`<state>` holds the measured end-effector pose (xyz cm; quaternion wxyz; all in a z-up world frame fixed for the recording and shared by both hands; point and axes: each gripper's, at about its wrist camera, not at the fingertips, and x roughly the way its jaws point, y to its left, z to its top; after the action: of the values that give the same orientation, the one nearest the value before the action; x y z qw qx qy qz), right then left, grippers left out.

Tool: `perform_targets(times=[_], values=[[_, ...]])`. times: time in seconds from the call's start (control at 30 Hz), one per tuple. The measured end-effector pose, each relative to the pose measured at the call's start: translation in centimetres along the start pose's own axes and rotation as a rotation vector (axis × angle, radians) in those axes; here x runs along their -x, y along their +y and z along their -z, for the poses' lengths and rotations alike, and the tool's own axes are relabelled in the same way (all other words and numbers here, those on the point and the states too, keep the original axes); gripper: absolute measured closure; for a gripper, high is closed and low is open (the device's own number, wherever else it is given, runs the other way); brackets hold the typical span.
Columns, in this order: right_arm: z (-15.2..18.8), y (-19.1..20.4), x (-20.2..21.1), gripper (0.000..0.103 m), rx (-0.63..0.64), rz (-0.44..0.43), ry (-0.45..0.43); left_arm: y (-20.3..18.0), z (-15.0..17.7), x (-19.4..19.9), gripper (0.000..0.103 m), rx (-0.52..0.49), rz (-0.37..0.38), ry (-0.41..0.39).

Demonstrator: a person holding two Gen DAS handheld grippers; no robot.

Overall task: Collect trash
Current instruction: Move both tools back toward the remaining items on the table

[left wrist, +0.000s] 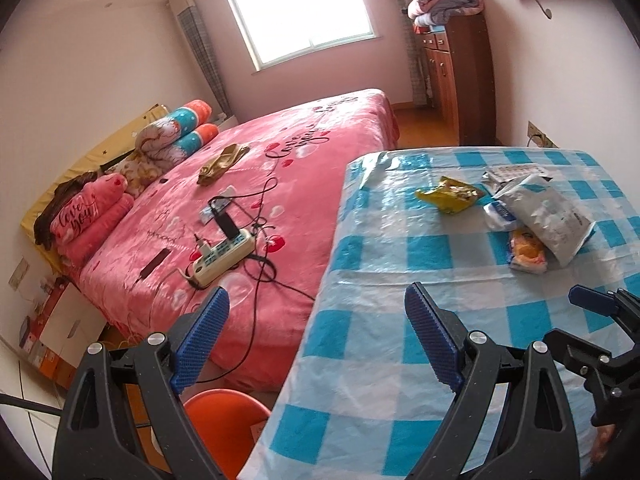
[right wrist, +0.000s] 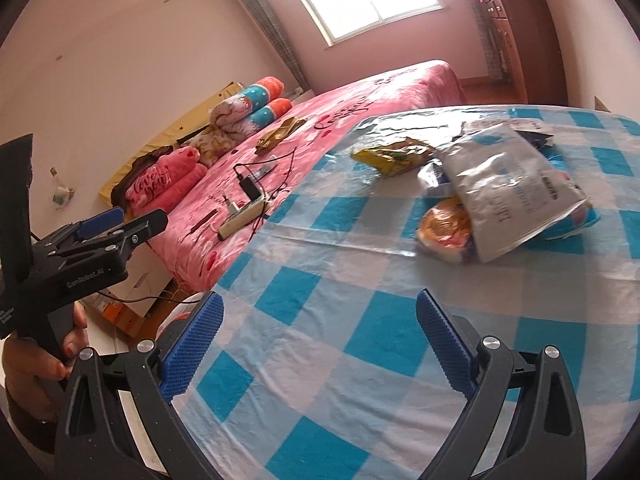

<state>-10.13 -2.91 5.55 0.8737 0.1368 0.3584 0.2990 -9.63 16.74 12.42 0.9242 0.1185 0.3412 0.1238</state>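
Note:
Trash lies on a table with a blue-and-white checked cloth (left wrist: 400,248) (right wrist: 360,280): a yellow snack wrapper (left wrist: 450,194) (right wrist: 394,154), a grey plastic mailer bag (left wrist: 548,212) (right wrist: 508,184), an orange-printed wrapper (left wrist: 528,254) (right wrist: 446,232) under the bag, and a white-blue packet (left wrist: 500,214). My left gripper (left wrist: 316,332) is open and empty at the table's left edge, well short of the trash. My right gripper (right wrist: 320,340) is open and empty over the near part of the table. The left gripper also shows in the right wrist view (right wrist: 108,228).
A pink bed (left wrist: 248,184) stands left of the table, with a power strip (left wrist: 224,256), cables, pillows and a golden cloth (left wrist: 222,162). An orange bin or stool (left wrist: 224,420) sits below the table's corner. A wooden cabinet (left wrist: 460,80) stands at the back.

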Motion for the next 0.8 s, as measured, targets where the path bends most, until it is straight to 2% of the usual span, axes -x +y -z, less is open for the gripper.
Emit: perform_targets(times=[0.53,0.8], values=[[-0.8,-4.4,2.7,0.007,-0.045,0.097,-0.069,-5.6,-1.6,0.4,0.013,-0.085,0.037,-0.01],[-0.8,-6.3,3.5,0.007,-0.063,0.125,-0.07,-7.4,-1.7,0.3,0.013,-0.113,0.041,-0.001]])
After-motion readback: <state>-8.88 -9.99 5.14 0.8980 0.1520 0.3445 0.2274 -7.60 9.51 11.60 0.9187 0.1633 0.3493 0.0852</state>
